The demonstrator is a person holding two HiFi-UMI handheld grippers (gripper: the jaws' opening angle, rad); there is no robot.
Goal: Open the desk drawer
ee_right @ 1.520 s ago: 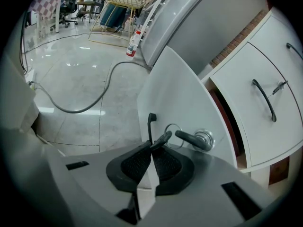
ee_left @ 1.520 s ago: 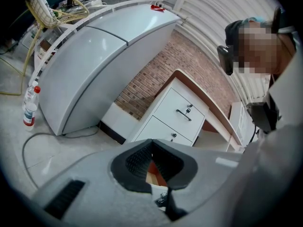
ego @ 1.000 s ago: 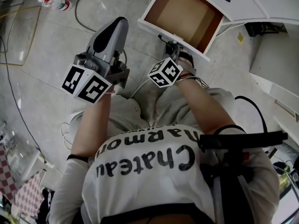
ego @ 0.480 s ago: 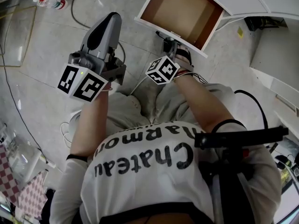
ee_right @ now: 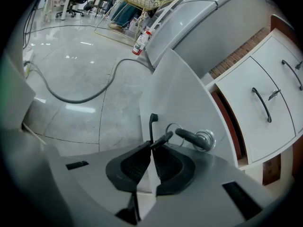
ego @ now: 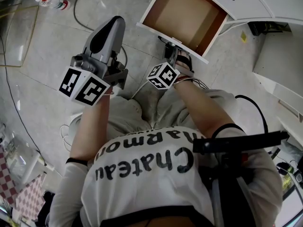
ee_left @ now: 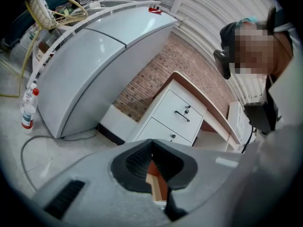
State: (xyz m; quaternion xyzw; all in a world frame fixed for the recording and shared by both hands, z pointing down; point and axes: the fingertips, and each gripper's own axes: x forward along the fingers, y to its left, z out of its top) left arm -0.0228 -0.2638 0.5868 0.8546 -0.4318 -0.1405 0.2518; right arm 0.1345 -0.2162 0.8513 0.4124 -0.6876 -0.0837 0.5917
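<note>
The right gripper clenched on the black handle of the pulled-out desk drawer; left gripper closed and empty
We see the right pads pinched on the thin bar, its gripped stretch hidden between them; beside it a key sits in the lock of the white drawer front. In the head view those jaws are hard to make out beyond the marker cube. The left gripper hangs apart over the floor, tips together, only a sliver of brown drawer interior showing below them. The desk is cut off at the top edge
</note>
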